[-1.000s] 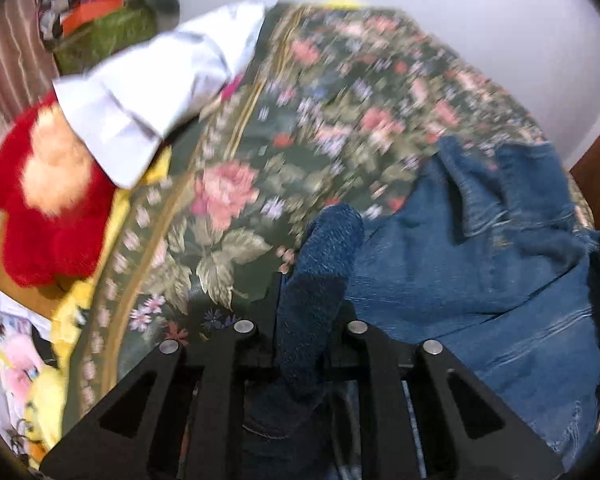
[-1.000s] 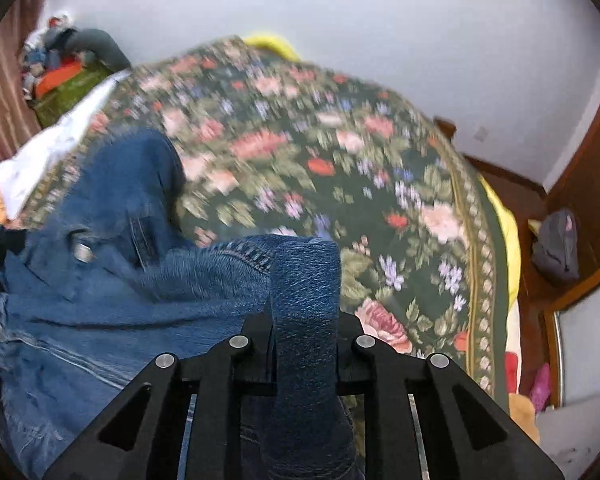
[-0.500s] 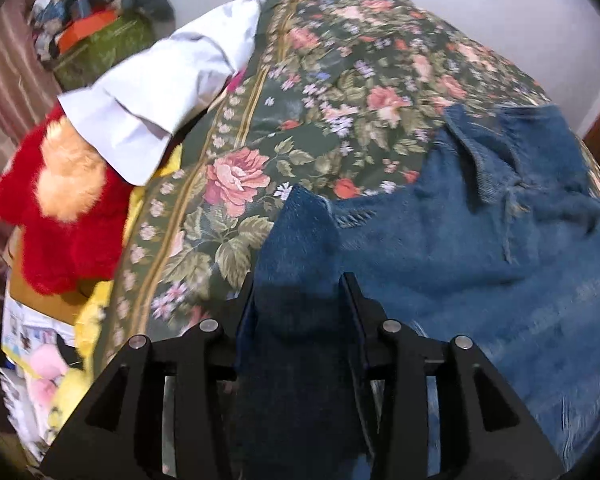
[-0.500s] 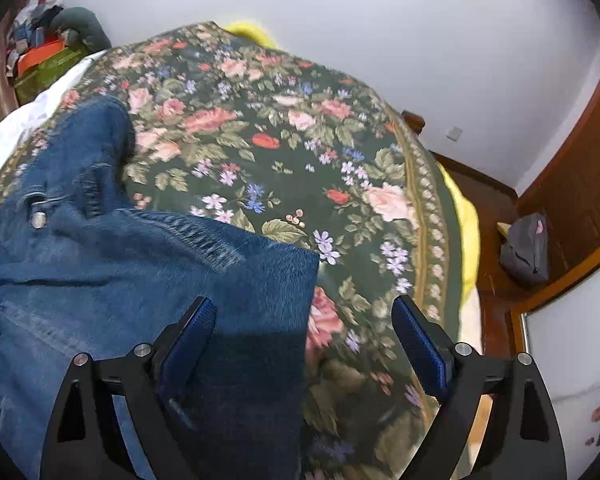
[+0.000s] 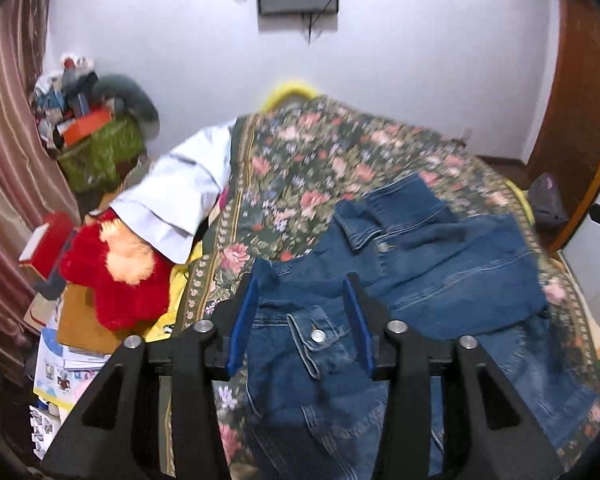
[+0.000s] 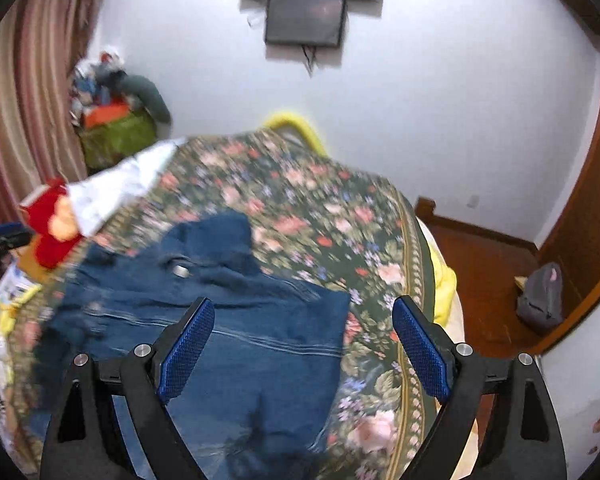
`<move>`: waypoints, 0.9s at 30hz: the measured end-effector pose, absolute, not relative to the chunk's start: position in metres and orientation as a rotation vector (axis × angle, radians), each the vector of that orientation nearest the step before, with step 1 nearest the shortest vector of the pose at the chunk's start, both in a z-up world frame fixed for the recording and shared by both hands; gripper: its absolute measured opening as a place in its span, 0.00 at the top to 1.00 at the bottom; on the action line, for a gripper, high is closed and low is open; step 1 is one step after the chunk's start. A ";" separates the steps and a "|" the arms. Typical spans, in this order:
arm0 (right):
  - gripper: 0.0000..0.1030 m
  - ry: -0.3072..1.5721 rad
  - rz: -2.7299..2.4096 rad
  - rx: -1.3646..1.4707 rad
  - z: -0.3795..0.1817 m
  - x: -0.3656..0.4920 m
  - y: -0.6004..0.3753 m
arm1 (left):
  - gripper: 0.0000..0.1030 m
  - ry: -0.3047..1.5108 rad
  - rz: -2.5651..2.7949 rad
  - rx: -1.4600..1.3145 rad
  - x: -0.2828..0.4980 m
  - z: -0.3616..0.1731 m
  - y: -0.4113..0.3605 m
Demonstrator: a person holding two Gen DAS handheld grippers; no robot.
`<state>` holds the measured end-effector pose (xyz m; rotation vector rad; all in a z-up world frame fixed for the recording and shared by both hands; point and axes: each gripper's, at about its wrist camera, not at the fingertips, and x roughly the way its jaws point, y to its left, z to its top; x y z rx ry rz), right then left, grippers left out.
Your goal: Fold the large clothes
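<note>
A blue denim jacket (image 5: 440, 264) lies folded on the floral bedspread (image 5: 300, 168), its buttoned pocket flap nearest the left wrist camera. My left gripper (image 5: 303, 284) hovers above the jacket's near left part. Its jaws are opening, denim shows below the gap, and the blue pads do not press on it. In the right wrist view the jacket (image 6: 240, 320) spreads across the bedspread (image 6: 300, 208), blurred by motion. My right gripper (image 6: 302, 308) stands wide open above the jacket's right edge, holding nothing.
A white garment (image 5: 180, 196) and a red plush toy (image 5: 116, 280) sit at the bed's left edge, above boxes and papers on the floor. A cluttered green box (image 5: 100, 152) stands in the far left corner. A grey backpack (image 6: 540, 300) lies on the floor to the right.
Both grippers let go of the denim they were shut on, opened, and rose away from the bed. The jacket now lies flat, and the wall and screen have come into view.
</note>
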<state>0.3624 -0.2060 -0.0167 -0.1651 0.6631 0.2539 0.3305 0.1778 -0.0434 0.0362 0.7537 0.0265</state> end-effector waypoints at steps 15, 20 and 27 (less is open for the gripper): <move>0.08 0.862 0.324 0.015 -0.064 0.244 -0.238 | 0.22 0.822 0.041 -0.046 0.205 -0.087 0.183; 0.08 1.048 0.291 0.070 -0.128 0.242 -0.251 | 0.22 0.994 0.070 -0.171 0.191 -0.152 0.206; 0.08 1.214 0.298 0.124 -0.185 0.241 -0.260 | 0.22 1.192 0.076 -0.303 0.174 -0.236 0.218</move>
